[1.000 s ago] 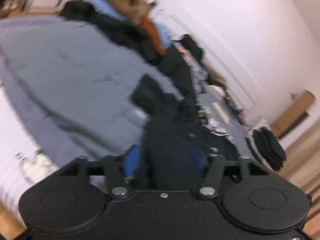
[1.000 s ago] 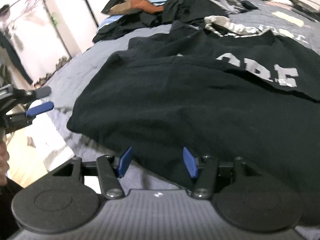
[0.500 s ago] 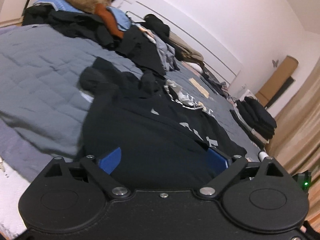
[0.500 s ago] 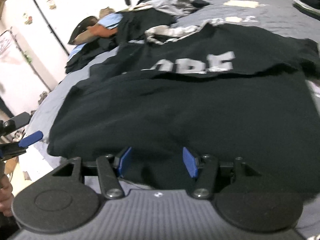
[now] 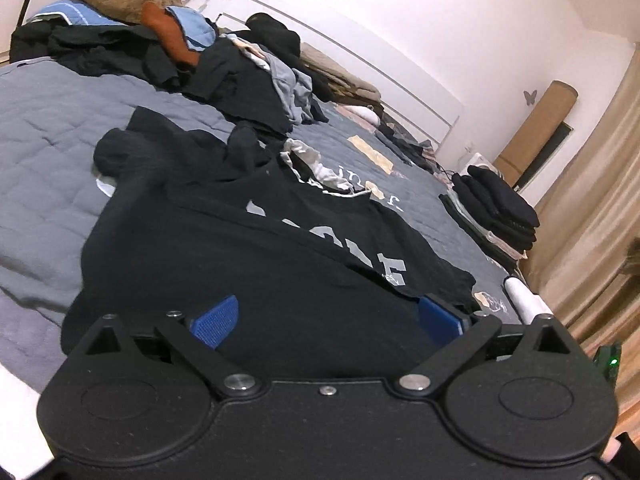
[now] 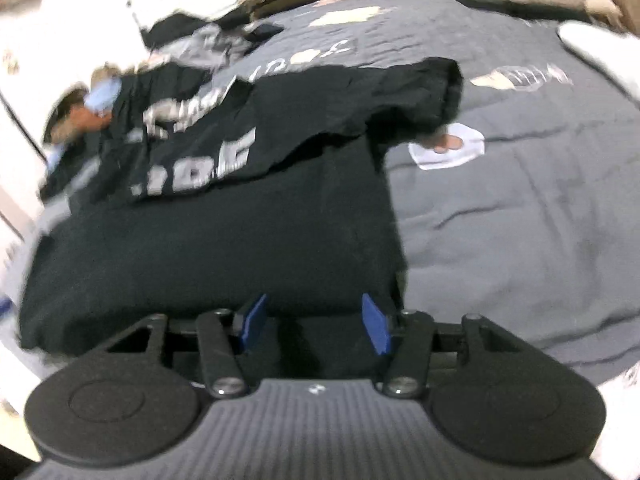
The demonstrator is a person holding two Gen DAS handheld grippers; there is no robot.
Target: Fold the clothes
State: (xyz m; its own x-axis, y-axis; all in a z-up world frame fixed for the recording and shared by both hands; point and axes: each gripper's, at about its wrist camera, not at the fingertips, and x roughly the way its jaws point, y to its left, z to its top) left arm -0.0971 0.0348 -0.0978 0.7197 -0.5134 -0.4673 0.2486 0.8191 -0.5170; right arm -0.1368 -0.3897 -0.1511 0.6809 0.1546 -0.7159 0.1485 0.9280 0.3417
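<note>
Fingers of left gripper (image 5: pixel 326 322) opening, right gripper (image 6: pixel 314 330) closing, over black T-shirt (image 5: pixel 240 264) on grey bedspread (image 5: pixel 52 136).

One black T-shirt (image 5: pixel 256 264) with pale block lettering lies spread on the bed; the right wrist view shows the same single shirt (image 6: pixel 240 216). One grey quilt (image 5: pixel 52 148) covers the bed. Along its far side runs one loose heap of unfolded clothes (image 5: pixel 168 56), too tangled to count piece by piece, with one rust-orange garment (image 5: pixel 168 36) and one light blue one (image 5: pixel 64 12) showing among the dark ones. Near the far corner stands one neat stack of folded dark clothes (image 5: pixel 496 212); its layers cannot be counted. Two grippers are in view, one per camera: the left gripper (image 5: pixel 326 320) and the right gripper (image 6: pixel 314 328), each with two blue pads.
</note>
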